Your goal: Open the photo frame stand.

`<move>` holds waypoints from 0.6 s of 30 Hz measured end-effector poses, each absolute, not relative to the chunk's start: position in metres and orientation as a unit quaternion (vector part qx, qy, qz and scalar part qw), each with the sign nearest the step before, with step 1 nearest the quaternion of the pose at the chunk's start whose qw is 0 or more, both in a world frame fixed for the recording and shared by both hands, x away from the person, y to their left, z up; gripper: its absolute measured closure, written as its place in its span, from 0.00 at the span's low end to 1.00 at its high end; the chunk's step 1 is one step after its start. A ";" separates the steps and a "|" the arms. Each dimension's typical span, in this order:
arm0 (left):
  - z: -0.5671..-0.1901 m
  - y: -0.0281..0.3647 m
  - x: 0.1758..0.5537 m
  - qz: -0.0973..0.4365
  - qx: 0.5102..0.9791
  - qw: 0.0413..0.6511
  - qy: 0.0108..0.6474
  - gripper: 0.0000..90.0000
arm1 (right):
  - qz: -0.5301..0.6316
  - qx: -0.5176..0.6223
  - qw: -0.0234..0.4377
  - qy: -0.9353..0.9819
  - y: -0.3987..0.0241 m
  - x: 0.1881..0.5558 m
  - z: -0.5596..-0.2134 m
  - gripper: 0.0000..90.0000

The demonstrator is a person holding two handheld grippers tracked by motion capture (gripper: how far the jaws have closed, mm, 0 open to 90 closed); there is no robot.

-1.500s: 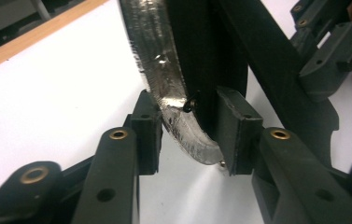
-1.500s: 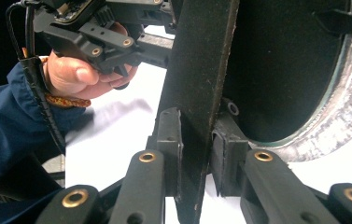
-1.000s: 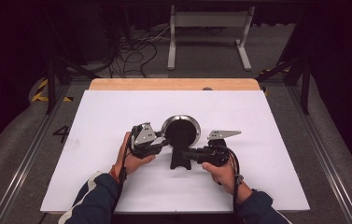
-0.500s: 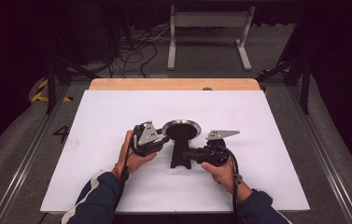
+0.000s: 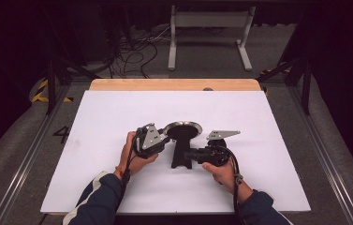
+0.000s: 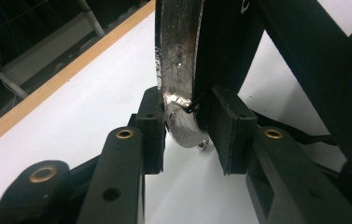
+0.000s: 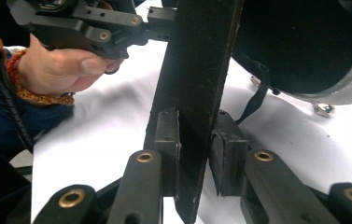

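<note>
Holding the pan (image 5: 182, 129), centre frame: left hand-held gripper (image 6: 186, 122) pinches its thin metal rim, right hand-held gripper (image 7: 193, 150) clamps the handle (image 7: 200, 84) (stiff, likely heavy, rim slippery).

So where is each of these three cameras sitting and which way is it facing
High view: above the person's side, looking forward and down on the white table; forearms, both hands.
Left gripper view: on the left gripper, facing the pan rim.
Right gripper view: on the right gripper, facing the handle; left hand beyond.
Shared: the pan.
</note>
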State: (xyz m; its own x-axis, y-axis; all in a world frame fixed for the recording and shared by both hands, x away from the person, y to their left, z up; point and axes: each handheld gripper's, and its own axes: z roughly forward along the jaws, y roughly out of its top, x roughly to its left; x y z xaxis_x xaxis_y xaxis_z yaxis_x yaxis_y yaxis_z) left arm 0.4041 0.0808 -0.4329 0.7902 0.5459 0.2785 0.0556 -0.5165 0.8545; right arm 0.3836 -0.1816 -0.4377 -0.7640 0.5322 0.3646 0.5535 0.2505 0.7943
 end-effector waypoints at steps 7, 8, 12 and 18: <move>-0.436 0.080 0.399 0.275 0.825 0.458 0.185 0.76 | -0.497 -0.341 -0.001 -0.798 -0.183 0.382 -0.440 0.84; -0.436 0.080 0.398 0.274 0.826 0.457 0.184 0.77 | -0.495 -0.340 -0.002 -0.799 -0.183 0.382 -0.440 0.84; -0.436 0.079 0.396 0.269 0.828 0.455 0.187 0.78 | -0.491 -0.336 -0.004 -0.804 -0.183 0.380 -0.441 0.84; -0.437 0.082 0.393 0.260 0.834 0.451 0.181 0.80 | -0.482 -0.333 -0.008 -0.811 -0.182 0.379 -0.444 0.84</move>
State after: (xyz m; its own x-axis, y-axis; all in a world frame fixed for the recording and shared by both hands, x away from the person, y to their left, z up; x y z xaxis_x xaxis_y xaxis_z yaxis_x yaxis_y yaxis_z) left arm 0.3930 0.0822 -0.4367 0.7994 0.5370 0.2695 0.0681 -0.5266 0.8474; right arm 0.3789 -0.1820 -0.4441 -0.7781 0.5475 0.3081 0.5324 0.3143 0.7860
